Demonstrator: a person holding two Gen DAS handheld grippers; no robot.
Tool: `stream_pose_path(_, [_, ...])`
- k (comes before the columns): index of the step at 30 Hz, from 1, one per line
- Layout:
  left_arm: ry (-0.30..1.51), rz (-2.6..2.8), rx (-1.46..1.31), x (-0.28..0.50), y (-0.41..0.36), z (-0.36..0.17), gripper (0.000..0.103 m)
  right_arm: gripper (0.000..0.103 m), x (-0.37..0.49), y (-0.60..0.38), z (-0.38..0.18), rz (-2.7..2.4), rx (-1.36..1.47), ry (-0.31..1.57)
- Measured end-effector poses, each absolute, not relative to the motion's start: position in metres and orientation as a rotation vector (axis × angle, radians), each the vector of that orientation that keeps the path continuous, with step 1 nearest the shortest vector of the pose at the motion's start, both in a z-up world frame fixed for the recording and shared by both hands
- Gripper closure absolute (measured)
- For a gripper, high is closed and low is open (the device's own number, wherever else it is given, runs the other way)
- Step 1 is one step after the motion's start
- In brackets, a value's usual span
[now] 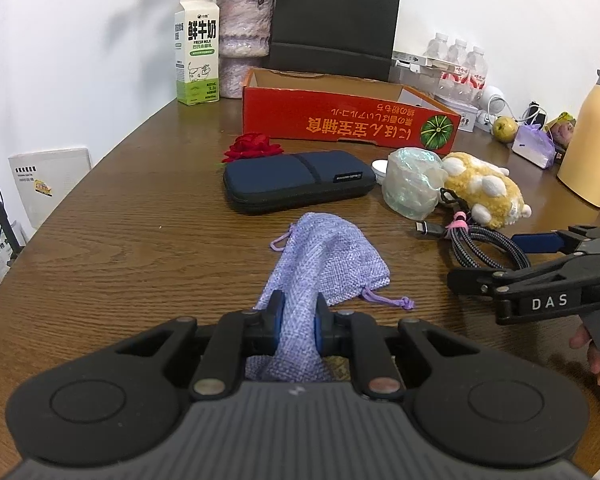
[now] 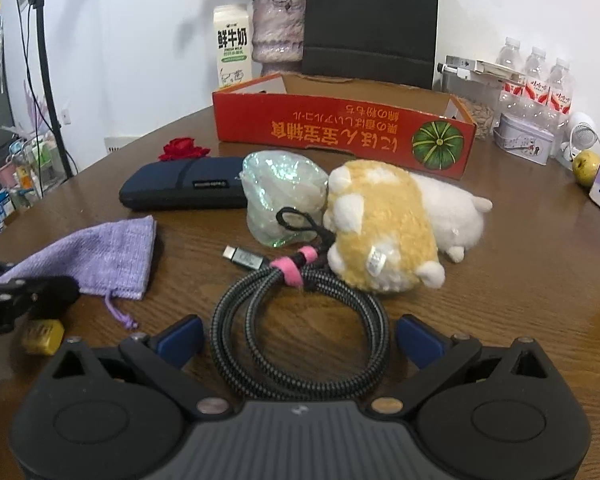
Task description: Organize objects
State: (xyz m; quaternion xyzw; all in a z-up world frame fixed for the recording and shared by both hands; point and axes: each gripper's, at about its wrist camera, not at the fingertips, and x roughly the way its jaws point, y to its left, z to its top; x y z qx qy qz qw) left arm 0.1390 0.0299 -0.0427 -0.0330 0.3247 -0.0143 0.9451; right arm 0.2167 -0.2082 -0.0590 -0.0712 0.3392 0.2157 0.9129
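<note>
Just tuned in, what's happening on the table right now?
A person is tidying loose items on a wooden table. The left gripper is shut on the purple drawstring pouch. The right gripper is open, its jaws either side of the coiled braided cable, not gripping it. The red cardboard box stands open behind them.
</note>
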Motion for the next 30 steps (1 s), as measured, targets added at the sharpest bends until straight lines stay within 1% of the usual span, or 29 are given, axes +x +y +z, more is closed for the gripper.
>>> stream_pose_path(14, [0.659,-0.026,-0.054,0.14,0.027,-0.043,0.086,0.0,0.224,-0.203,-0.059,0.429,-0.14,0.689])
stream_pose_path(16, [0.659,-0.027,-0.053,0.14,0.028,-0.043,0.086,0.003,0.223,-0.203,-0.058,0.432,-0.137,0.687])
stream_pose_path(18, [0.659,-0.026,-0.052,0.14,0.028,-0.043,0.086,0.012,0.222,-0.203,-0.058,0.432,-0.134,0.676])
stream_pose_path(19, [0.658,-0.026,-0.052,0.14,0.028,-0.043,0.086,0.014,0.222,-0.204,-0.057,0.429,-0.132,0.671])
stream_pose_path(30, [0.661,-0.025,-0.046,0.141,0.027,-0.043,0.085,0.016,0.203,-0.209,-0.054,0.471,-0.128,0.652])
